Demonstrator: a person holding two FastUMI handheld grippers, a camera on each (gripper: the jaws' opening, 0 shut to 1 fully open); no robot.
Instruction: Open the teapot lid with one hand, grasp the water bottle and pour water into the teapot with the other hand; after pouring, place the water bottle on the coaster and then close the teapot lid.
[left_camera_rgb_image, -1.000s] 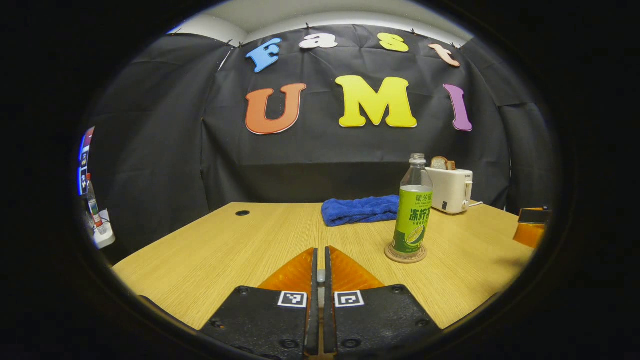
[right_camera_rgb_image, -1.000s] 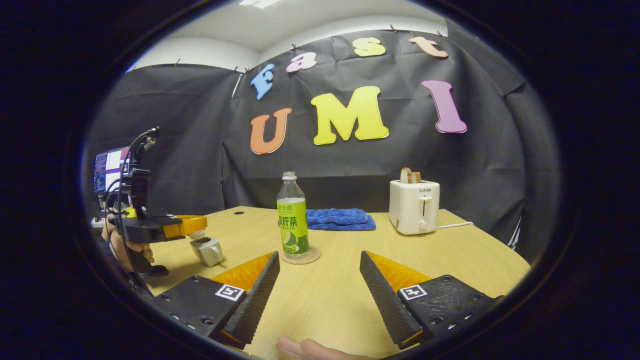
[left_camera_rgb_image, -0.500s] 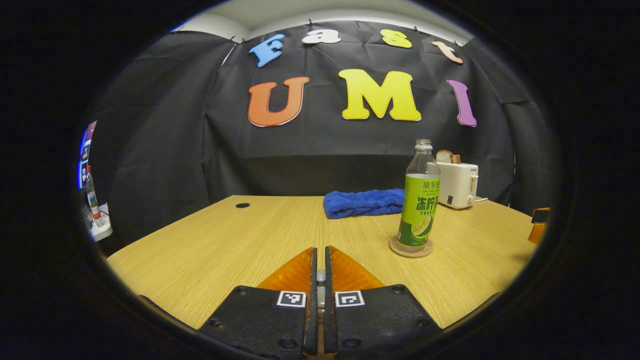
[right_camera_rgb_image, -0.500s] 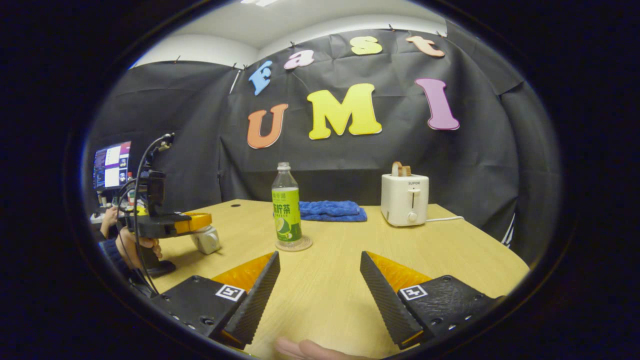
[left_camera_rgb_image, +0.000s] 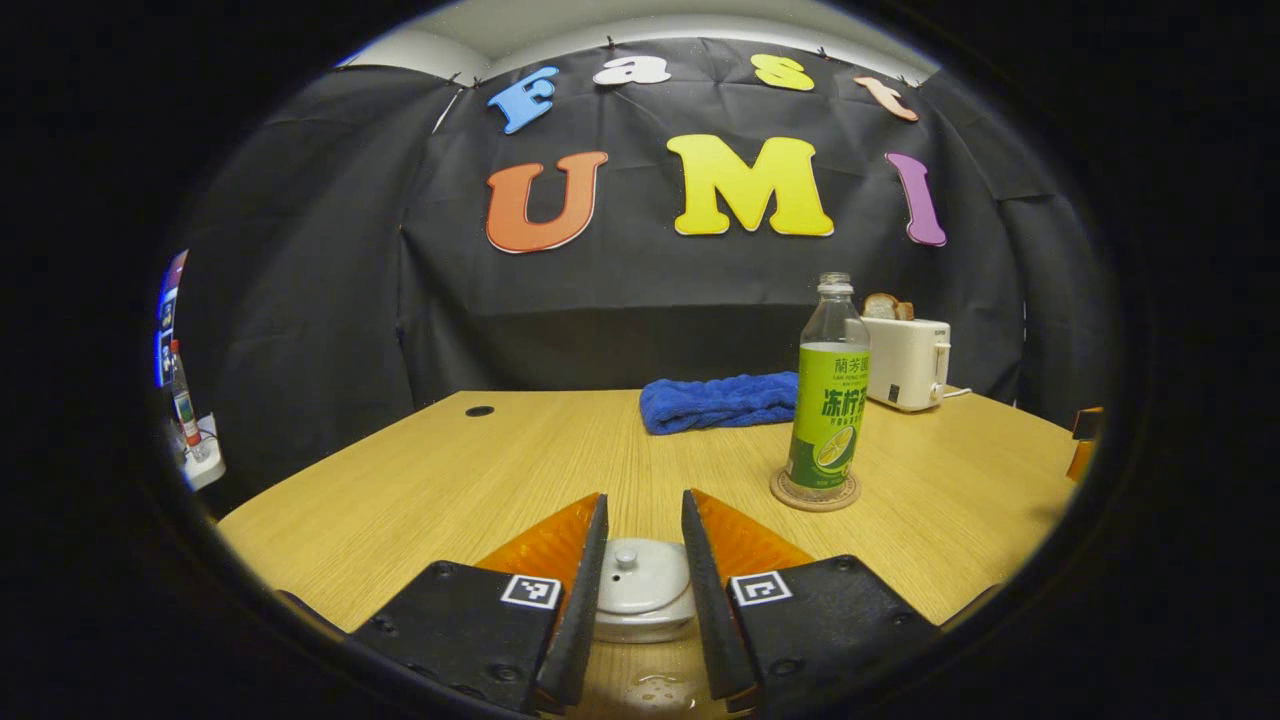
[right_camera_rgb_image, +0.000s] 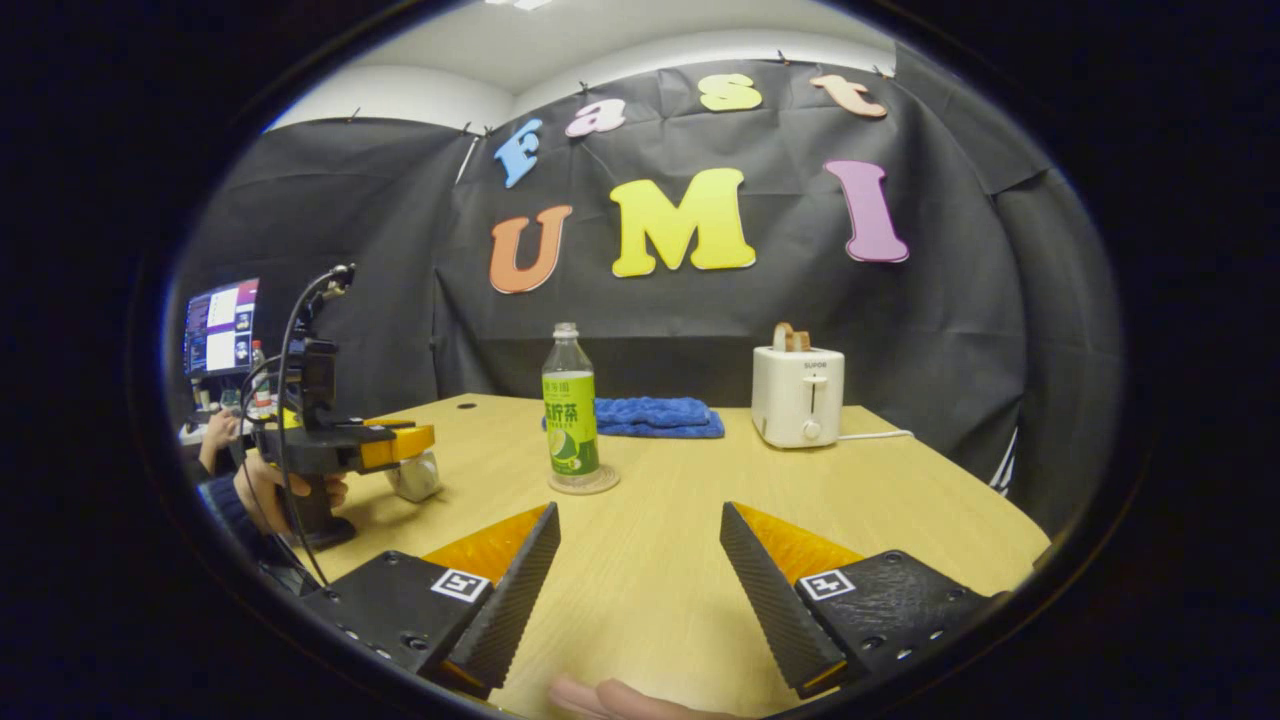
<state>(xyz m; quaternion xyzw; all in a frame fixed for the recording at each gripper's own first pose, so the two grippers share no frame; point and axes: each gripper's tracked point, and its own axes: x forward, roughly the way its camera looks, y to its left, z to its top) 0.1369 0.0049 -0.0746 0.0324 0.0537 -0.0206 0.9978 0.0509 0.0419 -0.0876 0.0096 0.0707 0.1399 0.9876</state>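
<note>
Your left gripper (left_camera_rgb_image: 640, 560) has just let go: half a sec ago its jaws were clenched tight, w/ just a sliver of the lid knob between them; now they stand apart, released, w/ the pale grey round teapot lid (left_camera_rgb_image: 640, 590) and its small knob lying free in the gap. The lid looks seated on the pale grey ceramic teapot (right_camera_rgb_image: 415, 475), though the pot's body is mostly hidden under the fingers, so can't confirm the fit. Meaning for the task: the clear plastic water bottle w/ green label (left_camera_rgb_image: 828, 405) stands upright on the round brown coaster (left_camera_rgb_image: 814, 491), toward the far right part of the light wooden table (left_camera_rgb_image: 420, 480), so pouring and put-down look done, and this release is prob. the closing of the lid, i.e. the last step. Water level inside the pot can't be seen.

Pose: in the right gripper view your left gripper (right_camera_rgb_image: 400, 447) is held level, fingers pointing along the table over the teapot near the table's left edge, your hand (right_camera_rgb_image: 275, 495) wrapped round its grip below. Your right gripper (right_camera_rgb_image: 640, 570) hovers low over the near edge, jaws wide apart and holding nothing, aimed toward the far edge, where a folded blue towel (right_camera_rgb_image: 655, 416) and a white toaster (right_camera_rgb_image: 798, 397) w/ bread in its slot sit. Bottle is well apart from both grippers. A fingertip pokes in at the bottom of that view.
</note>
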